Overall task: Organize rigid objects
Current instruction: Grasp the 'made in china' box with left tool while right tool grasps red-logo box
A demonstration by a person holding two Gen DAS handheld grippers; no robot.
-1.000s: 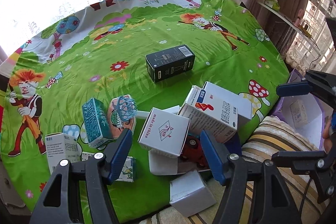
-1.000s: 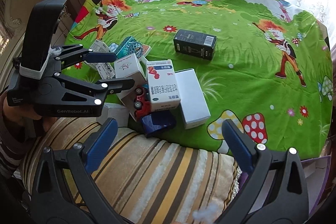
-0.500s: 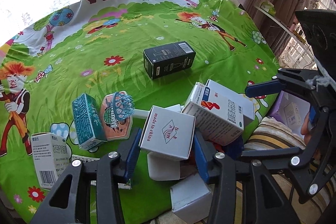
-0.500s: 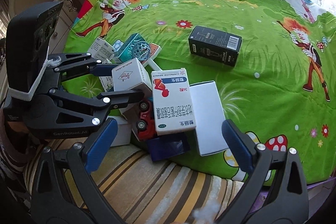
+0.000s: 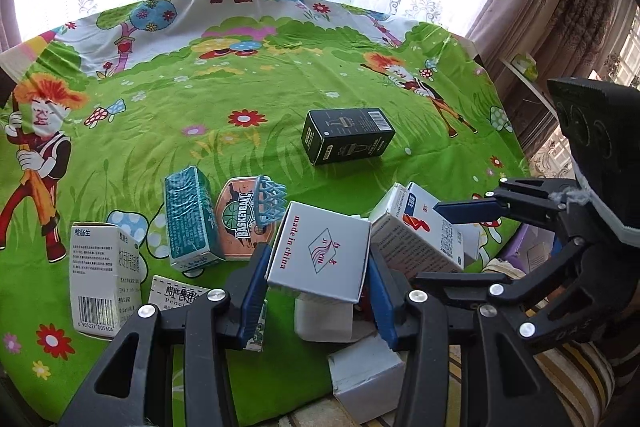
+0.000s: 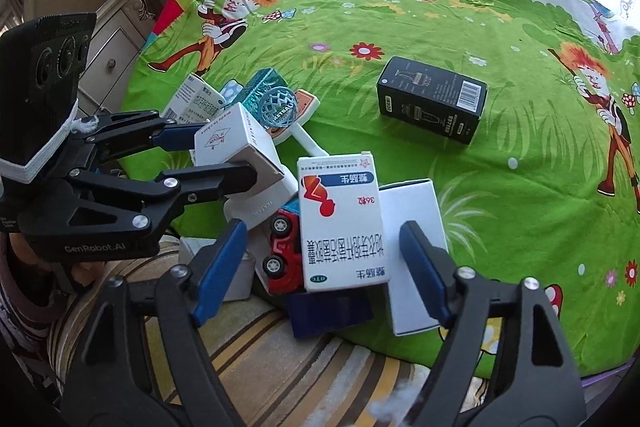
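Two claws work the heap at lower centre: left claw (image 5: 316, 287) clamps the white box (image 5: 320, 251); right claw (image 6: 320, 267) is closing around the medicine box (image 6: 340, 219), untouched. Next, lift clear.

The white box (image 5: 320, 253) reads "made in china" and "JI YIN". The orange toy backboard (image 5: 240, 219) says "BASKETBALL". A medicine box (image 5: 102, 279) carries barcode digits "6 905227 005606". A strip (image 5: 176, 297) shows "Penci". The left gripper (image 6: 224, 157) body says "GenRobot.AI". The red-marked box (image 6: 340, 223) shows "OTC".
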